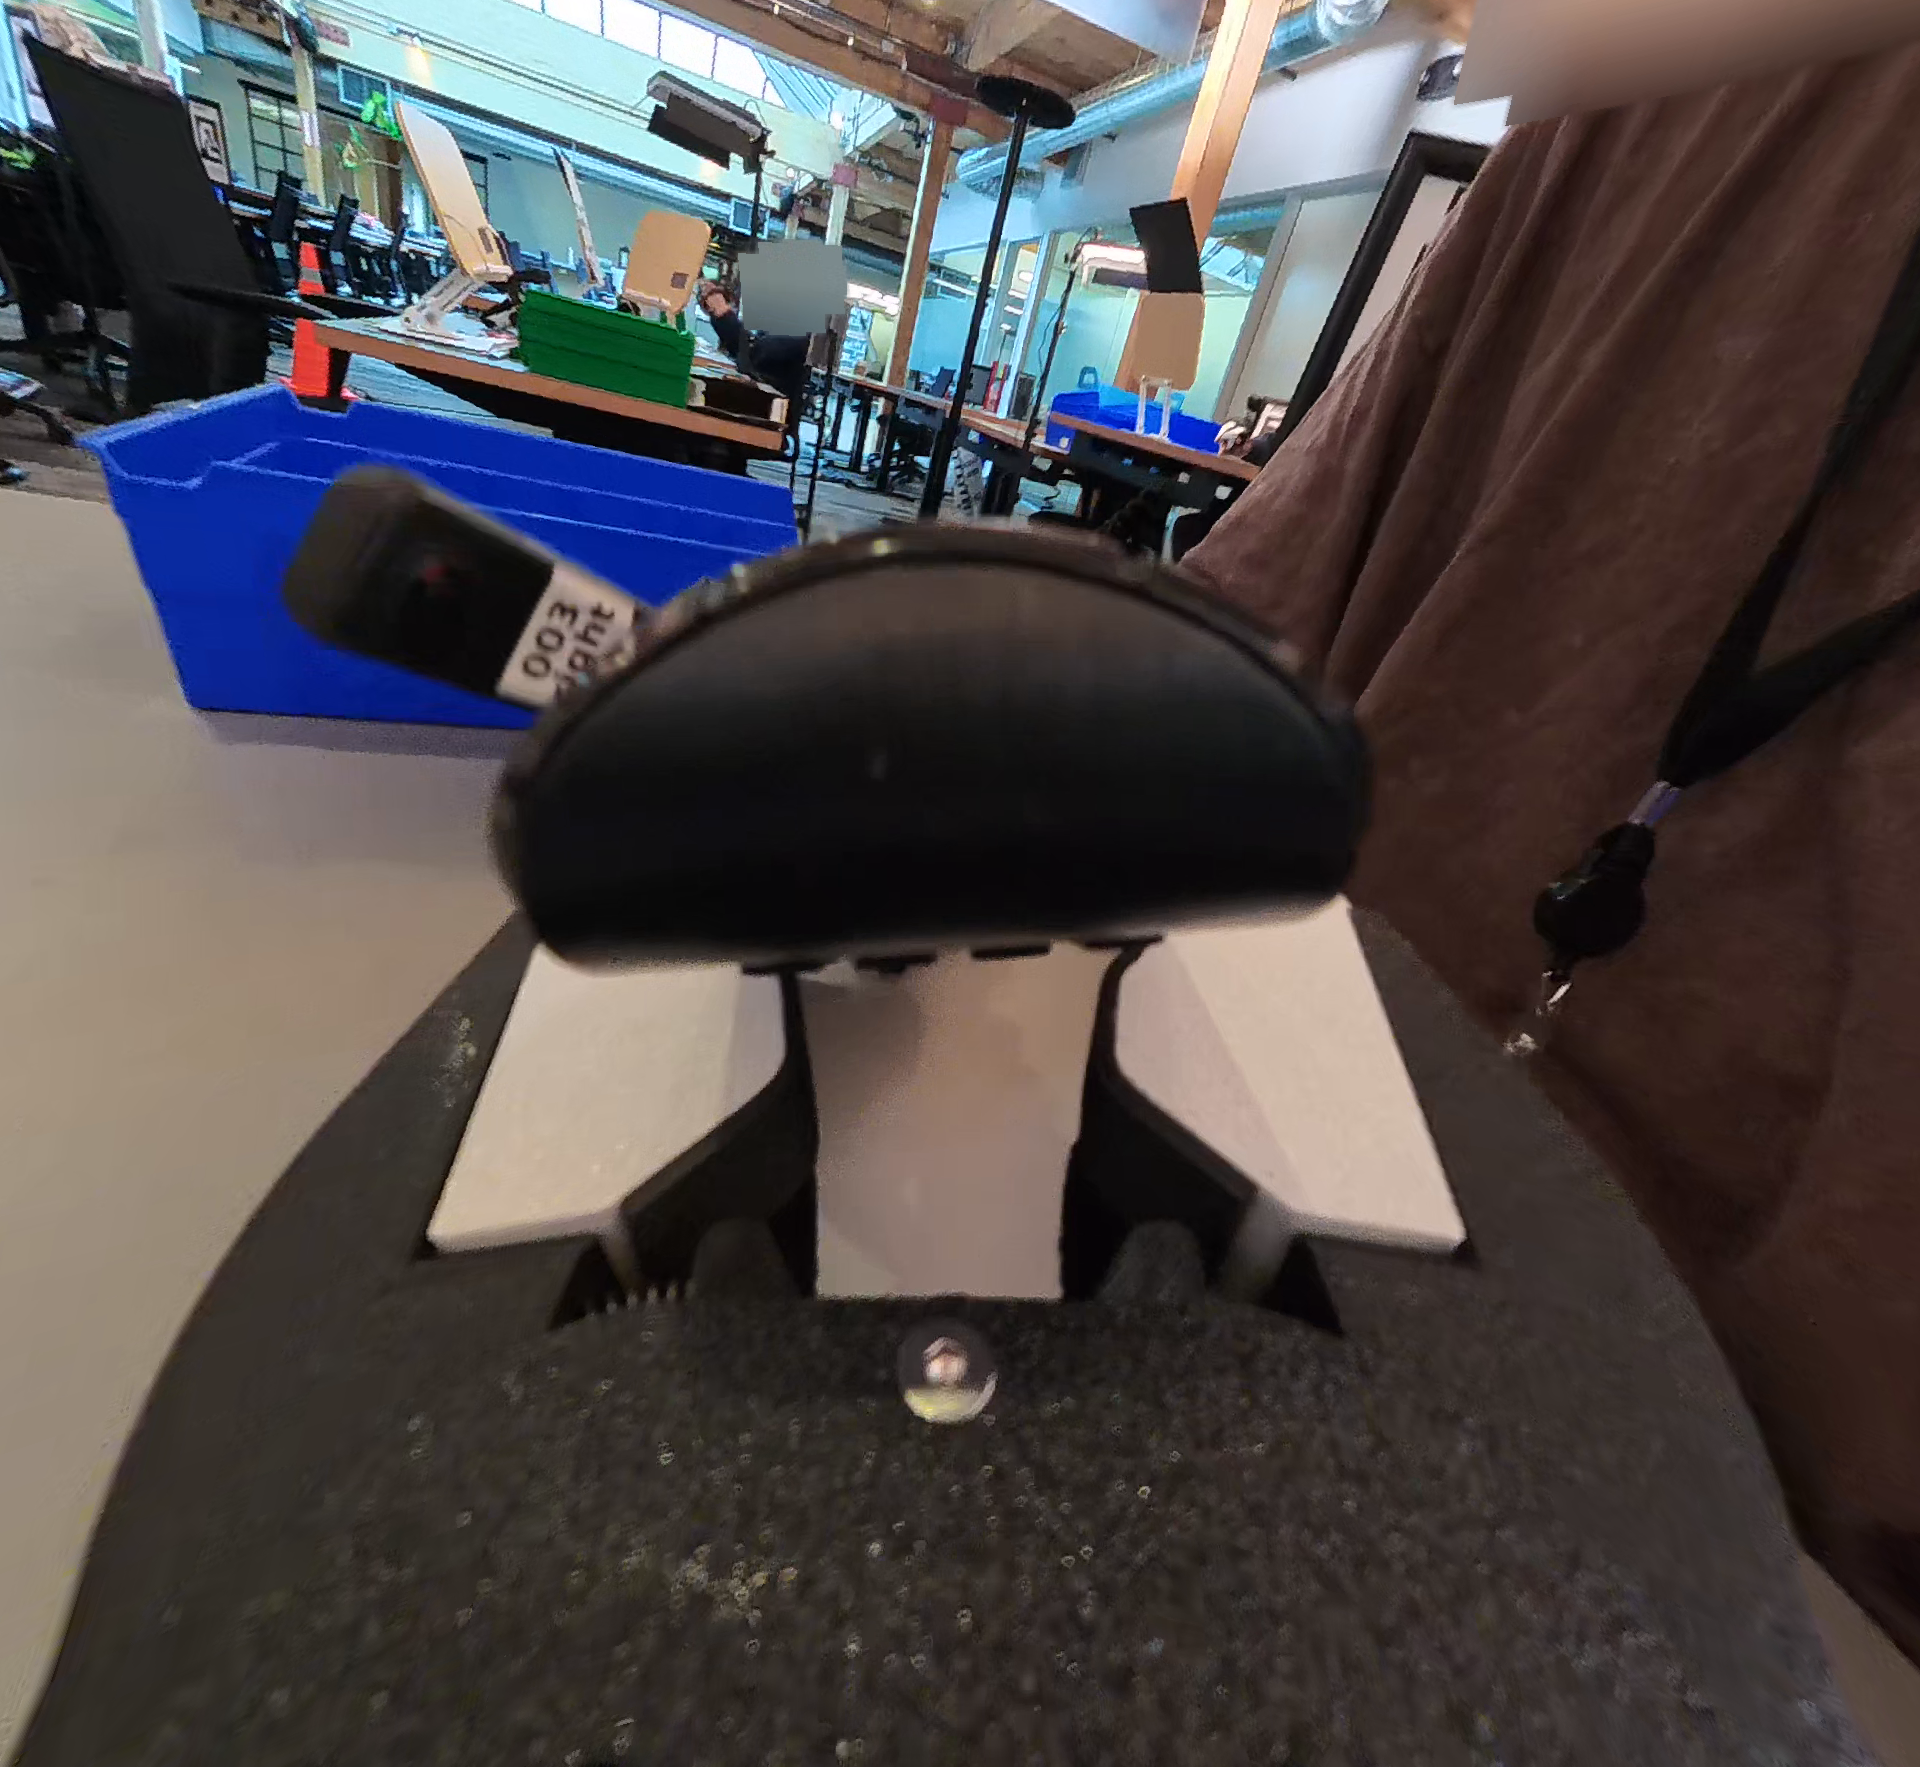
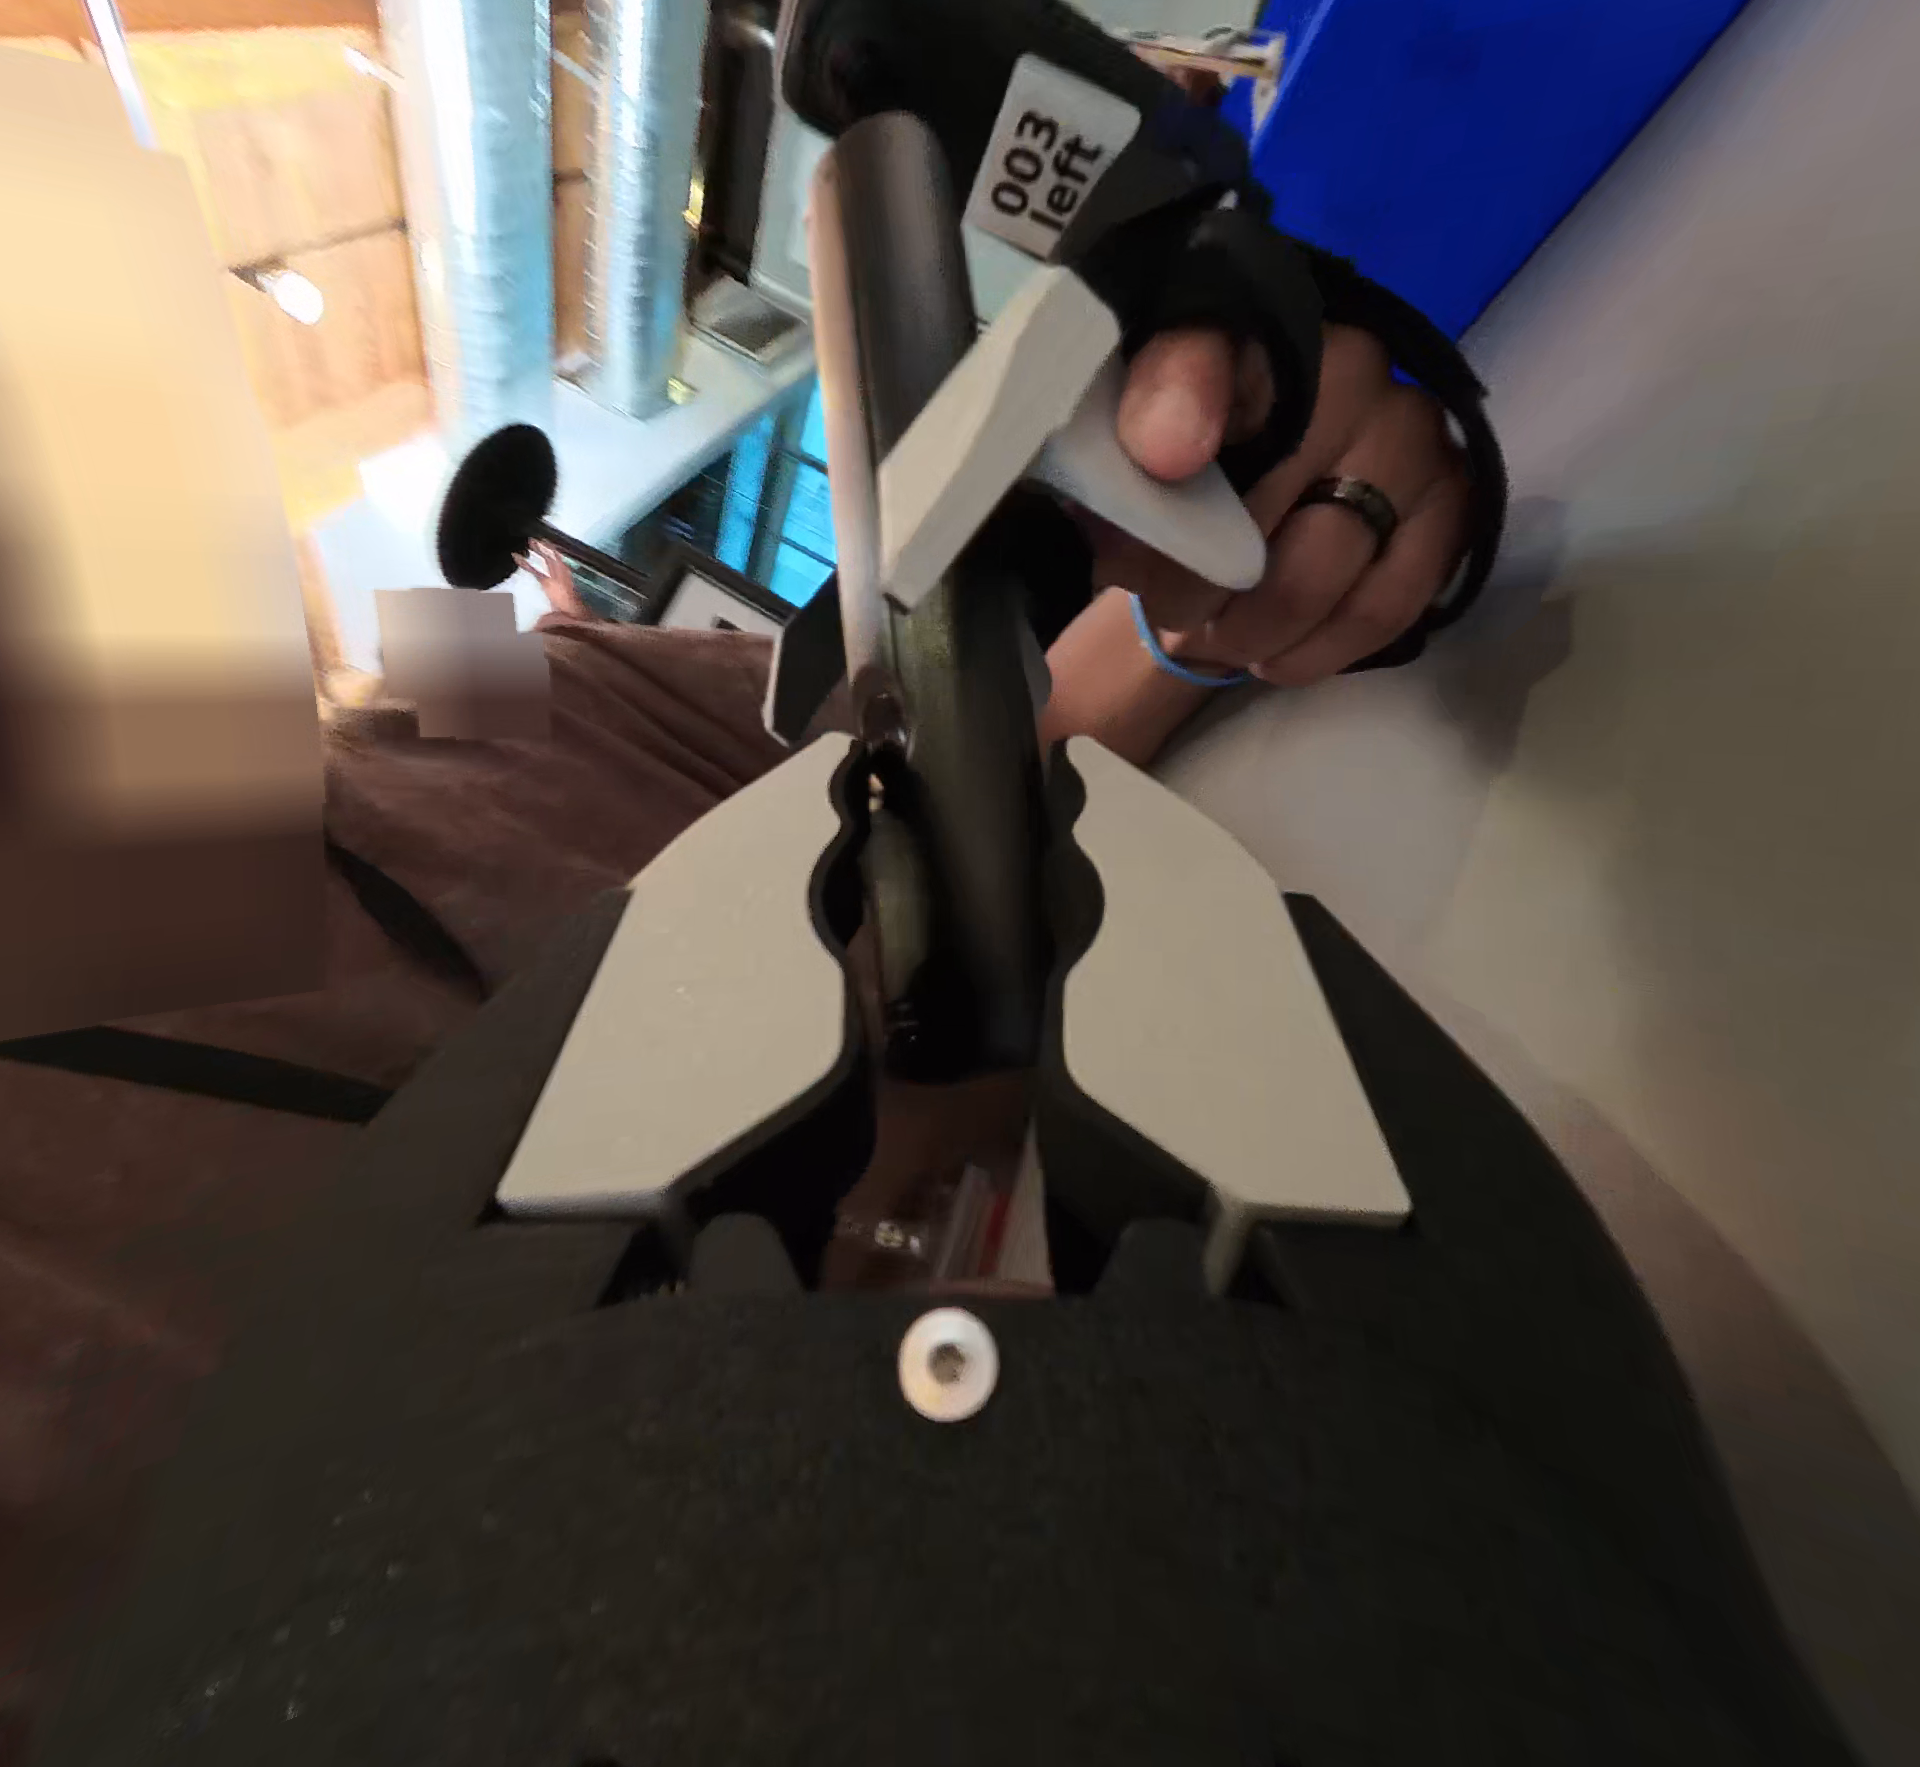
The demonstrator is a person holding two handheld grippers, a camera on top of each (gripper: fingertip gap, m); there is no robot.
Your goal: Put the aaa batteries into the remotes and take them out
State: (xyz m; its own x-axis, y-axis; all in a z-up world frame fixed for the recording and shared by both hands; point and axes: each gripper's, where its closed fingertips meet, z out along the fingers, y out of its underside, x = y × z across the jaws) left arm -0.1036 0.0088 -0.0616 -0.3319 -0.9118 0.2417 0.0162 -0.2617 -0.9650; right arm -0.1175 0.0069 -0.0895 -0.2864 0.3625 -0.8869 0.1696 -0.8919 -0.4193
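A black remote fills the middle of the left wrist view, its rounded end facing the camera. My left gripper is shut on it; the remote hides the fingertips. In the right wrist view the same remote is seen edge-on, with a silver strip along one side. My right gripper is shut on its near end. A rounded metallic piece sits against the left pad; I cannot tell whether it is a battery. The left gripper clamps the far end, held by a gloved hand. The right gripper's body shows behind the remote.
A blue plastic bin stands on the white table just behind the grippers, and shows in the right wrist view. A person in a brown shirt with a black lanyard is close on the right. The grippers are tip to tip, or close to it.
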